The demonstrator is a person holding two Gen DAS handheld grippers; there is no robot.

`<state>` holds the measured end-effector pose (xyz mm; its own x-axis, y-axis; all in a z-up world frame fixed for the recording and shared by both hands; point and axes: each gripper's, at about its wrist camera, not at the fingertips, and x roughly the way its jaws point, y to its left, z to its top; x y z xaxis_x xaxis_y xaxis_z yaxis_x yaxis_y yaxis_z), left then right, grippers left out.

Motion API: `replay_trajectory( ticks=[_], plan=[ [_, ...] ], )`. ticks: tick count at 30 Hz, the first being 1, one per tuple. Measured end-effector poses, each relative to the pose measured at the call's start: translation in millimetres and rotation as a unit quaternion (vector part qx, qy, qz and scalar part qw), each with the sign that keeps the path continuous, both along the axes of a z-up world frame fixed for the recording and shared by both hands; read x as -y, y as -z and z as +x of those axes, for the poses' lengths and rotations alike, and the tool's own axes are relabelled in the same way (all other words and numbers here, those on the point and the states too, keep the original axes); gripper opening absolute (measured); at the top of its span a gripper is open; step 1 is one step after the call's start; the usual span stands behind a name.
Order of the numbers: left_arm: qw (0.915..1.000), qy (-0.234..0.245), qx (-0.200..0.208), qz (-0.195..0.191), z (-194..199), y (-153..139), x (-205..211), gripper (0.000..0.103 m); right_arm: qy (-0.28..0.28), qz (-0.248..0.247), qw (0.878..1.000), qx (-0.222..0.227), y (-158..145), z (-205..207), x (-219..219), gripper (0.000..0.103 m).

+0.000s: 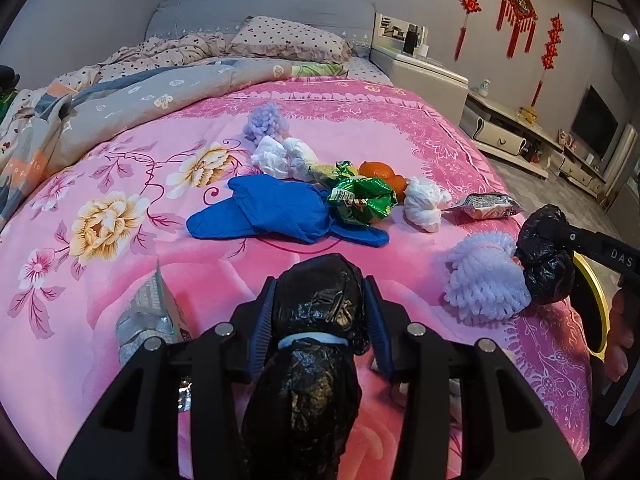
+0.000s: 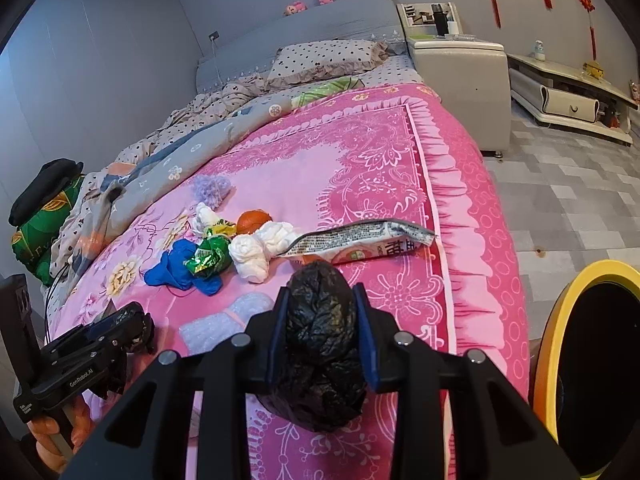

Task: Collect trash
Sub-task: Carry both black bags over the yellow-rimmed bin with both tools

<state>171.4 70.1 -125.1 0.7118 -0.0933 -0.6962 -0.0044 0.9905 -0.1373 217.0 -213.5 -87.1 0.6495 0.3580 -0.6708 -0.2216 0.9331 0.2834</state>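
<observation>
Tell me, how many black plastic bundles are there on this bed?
2. One black bundle sits clamped in the left gripper near the bed's foot; the other black bundle is clamped in the right gripper by the bed's right edge. More could be hidden.
</observation>
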Motion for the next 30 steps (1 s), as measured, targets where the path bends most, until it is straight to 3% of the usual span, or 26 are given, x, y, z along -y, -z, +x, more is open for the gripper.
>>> replay_trajectory(
  ticks=[6,12,19,30],
  plan=[
    [0.9996,-0.014,0.023,-0.001,-18,-14,-1,0.040,0.004,-0.012,1.000,0.014,-20,-16,0,0.029],
    [0.9989,-0.017,0.044,0.010,-37,-32,8,0.040,0.002,0.017,1.000,-0.014,-31,-25,6,0.029],
    [0.9973,-0.020,0.070,-0.014,-58,-68,16,0.040,-0.004,0.009,1.000,0.024,-69,-51,16,0.029],
    [0.9928,0.011,0.119,-0.009,-77,-142,64,0.040,0.014,0.019,0.996,0.084,-126,-81,55,0.029]
  ],
)
